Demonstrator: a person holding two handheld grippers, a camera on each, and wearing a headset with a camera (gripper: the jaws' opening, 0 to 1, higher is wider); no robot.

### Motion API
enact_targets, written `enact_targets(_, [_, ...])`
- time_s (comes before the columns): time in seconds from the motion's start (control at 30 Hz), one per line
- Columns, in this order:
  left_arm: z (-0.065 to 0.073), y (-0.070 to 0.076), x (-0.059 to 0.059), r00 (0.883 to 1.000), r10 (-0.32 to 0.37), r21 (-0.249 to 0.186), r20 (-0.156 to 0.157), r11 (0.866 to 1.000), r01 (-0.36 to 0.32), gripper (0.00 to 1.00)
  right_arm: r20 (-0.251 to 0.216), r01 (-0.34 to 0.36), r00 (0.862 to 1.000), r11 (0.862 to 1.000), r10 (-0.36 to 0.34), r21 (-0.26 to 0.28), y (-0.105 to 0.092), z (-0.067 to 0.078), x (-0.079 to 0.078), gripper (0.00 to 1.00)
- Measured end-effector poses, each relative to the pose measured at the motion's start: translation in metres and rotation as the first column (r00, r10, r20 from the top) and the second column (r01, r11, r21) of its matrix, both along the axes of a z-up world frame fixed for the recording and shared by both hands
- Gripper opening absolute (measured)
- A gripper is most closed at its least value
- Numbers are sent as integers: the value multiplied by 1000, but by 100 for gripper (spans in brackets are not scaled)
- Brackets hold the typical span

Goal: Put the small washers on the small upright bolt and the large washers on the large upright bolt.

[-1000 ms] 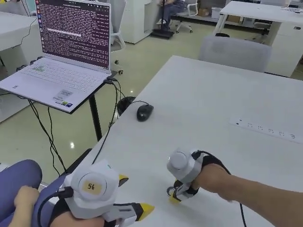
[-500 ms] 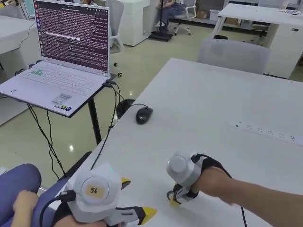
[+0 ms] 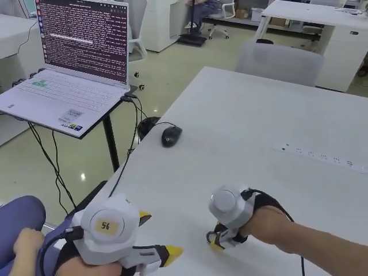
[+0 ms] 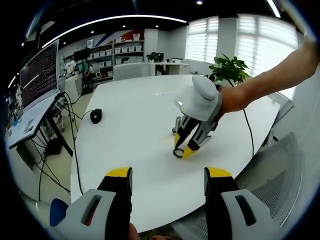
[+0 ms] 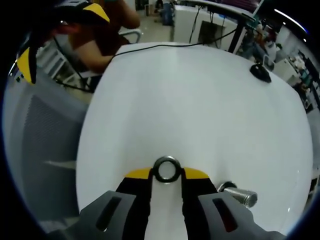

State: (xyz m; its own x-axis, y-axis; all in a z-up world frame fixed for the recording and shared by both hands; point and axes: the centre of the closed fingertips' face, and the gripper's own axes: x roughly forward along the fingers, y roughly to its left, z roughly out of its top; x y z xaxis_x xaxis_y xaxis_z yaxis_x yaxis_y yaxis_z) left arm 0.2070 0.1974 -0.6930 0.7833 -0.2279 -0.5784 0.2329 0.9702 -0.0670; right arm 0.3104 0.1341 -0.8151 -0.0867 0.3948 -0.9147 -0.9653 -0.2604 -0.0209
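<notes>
In the right gripper view my right gripper (image 5: 166,175) is shut on a metal washer (image 5: 166,169), held flat between its yellow tips just above the white table (image 5: 200,100). A silver bolt (image 5: 239,196) stands close beside its right finger. The left gripper view shows the right gripper (image 4: 184,148) tilted down at the table with the dark ring of the washer (image 4: 176,153) at its tips. My left gripper (image 4: 169,175) is open and holds nothing; it hangs at the table's near edge. Both the left gripper (image 3: 159,236) and the right gripper (image 3: 217,240) appear low in the head view.
A black mouse (image 3: 171,135) with its cable lies at the table's left edge. A white power strip (image 3: 322,156) lies at the right. An open laptop (image 3: 69,86) sits on a stand to the left, and a grey chair (image 3: 282,62) is at the far side.
The head view has shifted a little. The right gripper stays low over the table, shut on the washer. The left gripper has hardly moved.
</notes>
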Motion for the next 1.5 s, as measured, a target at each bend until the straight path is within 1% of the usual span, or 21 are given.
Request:
enact_targets(0.17, [1,-4,3,1000,-11,-1,3,1000,11,58,14,35,999,999,-35,17,-17,9,3,23])
enact_targets(0.27, [1,-6,5,1000,-18,-1,4,1000,18,58,8,82,997,996,-82,46,-24,20,10,23])
enact_targets(0.33, [2,-8,7,1000,-23,-2,6,1000,23,58,11,116,993,991,-117,65,-29,28,17,23])
enact_targets(0.4, [2,-9,7,1000,-26,-3,6,1000,26,58,16,134,991,988,-136,75,-34,35,24,23])
enact_targets(0.53, [1,-11,8,999,-34,-2,5,999,34,58,42,165,985,981,-170,104,-40,55,42,23])
enact_targets(0.57, [1,-12,9,999,-36,-3,5,999,36,58,48,175,982,978,-182,114,-41,60,48,23])
enact_targets(0.7, [2,-14,10,999,-39,-2,7,999,39,58,76,179,979,975,-190,131,-40,75,66,23])
enact_targets(0.77, [2,-15,10,999,-41,-1,7,999,41,58,80,180,978,975,-192,133,-36,79,73,23])
enact_targets(0.87, [3,-15,10,999,-38,1,7,999,38,58,87,178,978,975,-191,132,-31,80,83,23])
enact_targets(1.0, [3,-13,9,999,-33,2,6,999,33,58,88,169,980,979,-180,118,-25,76,89,23])
enact_targets(1.13, [4,-12,7,1000,-26,2,4,1000,26,58,83,156,983,983,-164,99,-19,68,91,23])
enact_targets(1.27, [3,-10,5,1000,-20,4,2,1000,20,58,76,143,986,986,-149,80,-17,62,88,23])
enact_targets(1.5, [2,-8,3,1000,-14,5,-2,1000,14,58,75,140,987,988,-144,61,-15,56,90,23])
